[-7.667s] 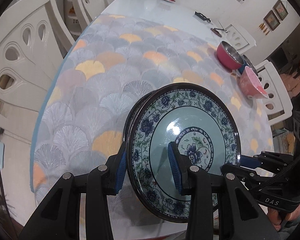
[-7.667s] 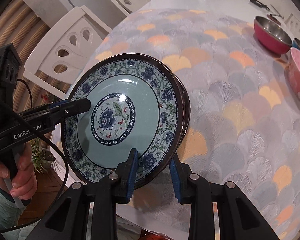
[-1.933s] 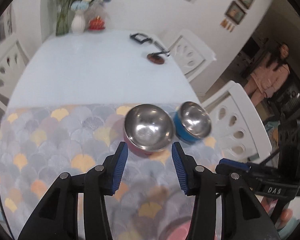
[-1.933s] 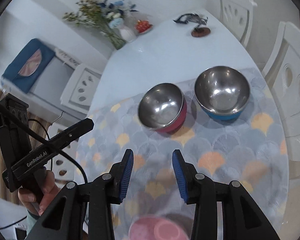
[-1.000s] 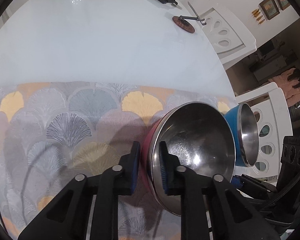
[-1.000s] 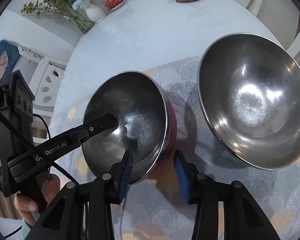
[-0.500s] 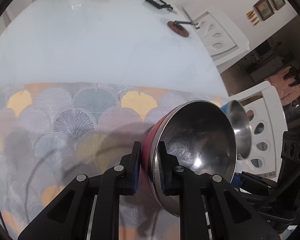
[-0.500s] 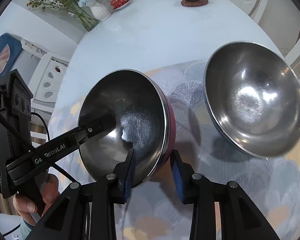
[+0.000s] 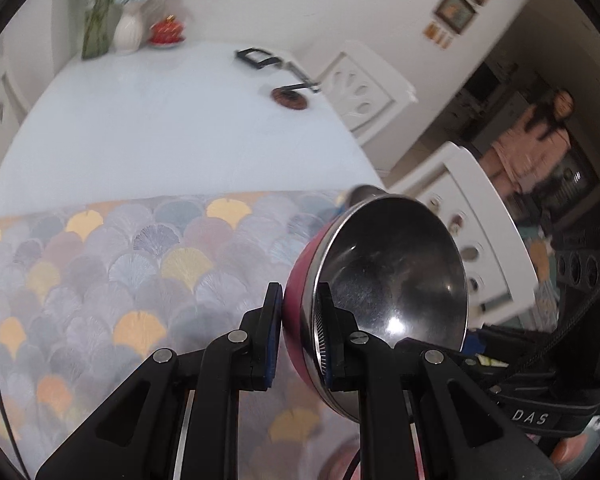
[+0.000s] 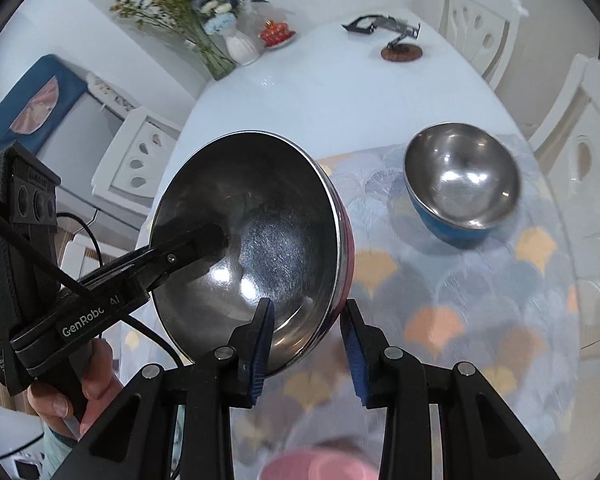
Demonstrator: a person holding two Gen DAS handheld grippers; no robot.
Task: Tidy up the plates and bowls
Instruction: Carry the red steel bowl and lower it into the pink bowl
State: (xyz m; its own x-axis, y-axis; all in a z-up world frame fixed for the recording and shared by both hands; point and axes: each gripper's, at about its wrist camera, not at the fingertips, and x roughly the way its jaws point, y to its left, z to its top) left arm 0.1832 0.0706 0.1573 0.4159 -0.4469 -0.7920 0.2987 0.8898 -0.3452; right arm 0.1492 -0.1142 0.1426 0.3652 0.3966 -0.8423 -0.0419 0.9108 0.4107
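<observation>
Left wrist view: left gripper (image 9: 298, 330) clenched on the rim of the red bowl (image 9: 384, 292), lower centre, tilted above the patterned mat (image 9: 120, 264).

Right wrist view: right gripper (image 10: 306, 344) pinching the same bowl's rim, lower centre; blue bowl (image 10: 460, 184) upper right; pink bowl (image 10: 320, 466) at bottom edge.

Step, judged: carrying the bowl to be nested. Next calls for a level, matched lowering.

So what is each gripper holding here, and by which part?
Both grip the red bowl by its rim: the left gripper shut on one edge, wall between its jaws, the right gripper on the near edge.
</observation>
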